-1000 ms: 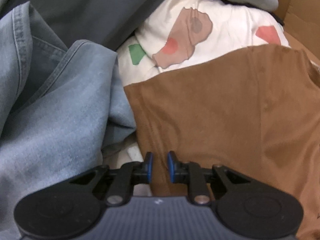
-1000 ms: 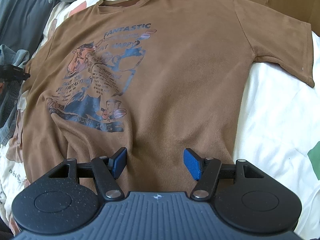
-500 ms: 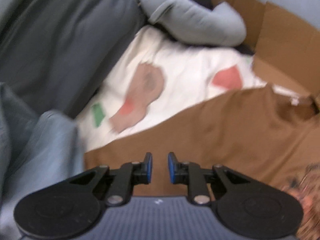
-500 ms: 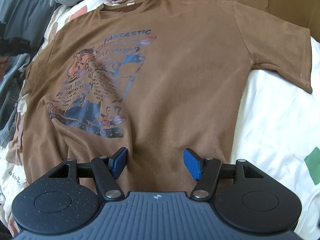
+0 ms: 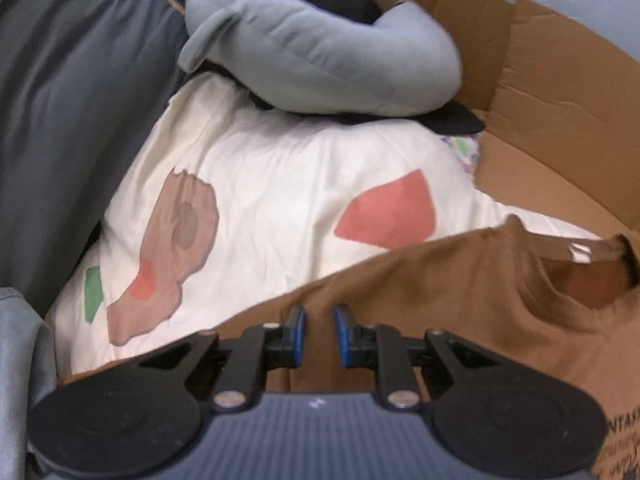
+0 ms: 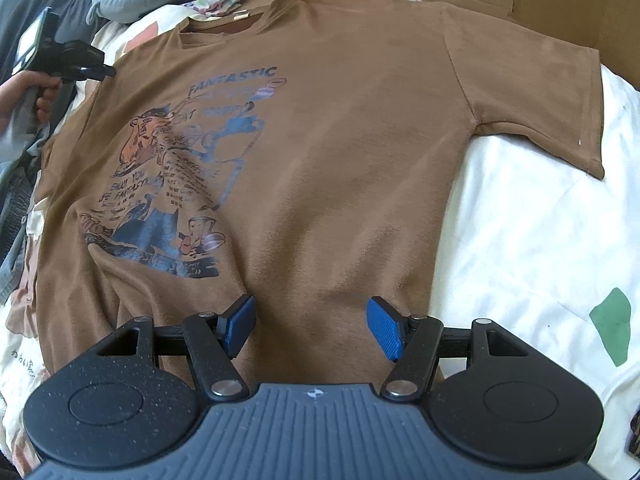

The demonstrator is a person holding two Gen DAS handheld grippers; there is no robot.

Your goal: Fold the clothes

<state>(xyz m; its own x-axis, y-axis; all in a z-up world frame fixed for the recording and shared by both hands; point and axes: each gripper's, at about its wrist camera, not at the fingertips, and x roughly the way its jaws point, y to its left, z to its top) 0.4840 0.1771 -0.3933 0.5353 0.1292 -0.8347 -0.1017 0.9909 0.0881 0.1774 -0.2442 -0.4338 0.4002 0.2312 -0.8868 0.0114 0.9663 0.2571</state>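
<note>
Right wrist view shows the brown T-shirt (image 6: 340, 160) lying flat on the white bedding (image 6: 520, 240), filling the frame's centre, with the right gripper (image 6: 311, 326) spread wide above its hem. Left gripper (image 5: 319, 334), at lower centre of its own view, has its fingers nearly pressed together with a narrow gap over the shirt's shoulder edge, pinching nothing.

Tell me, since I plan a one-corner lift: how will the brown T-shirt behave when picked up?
The brown T-shirt will probably go floppy: it lies flat with soft wrinkles on the white quilt. It looks thin, so likely light. Lifted at one point, the rest should sag and drag, perhaps bunching its spread sleeve.
</note>
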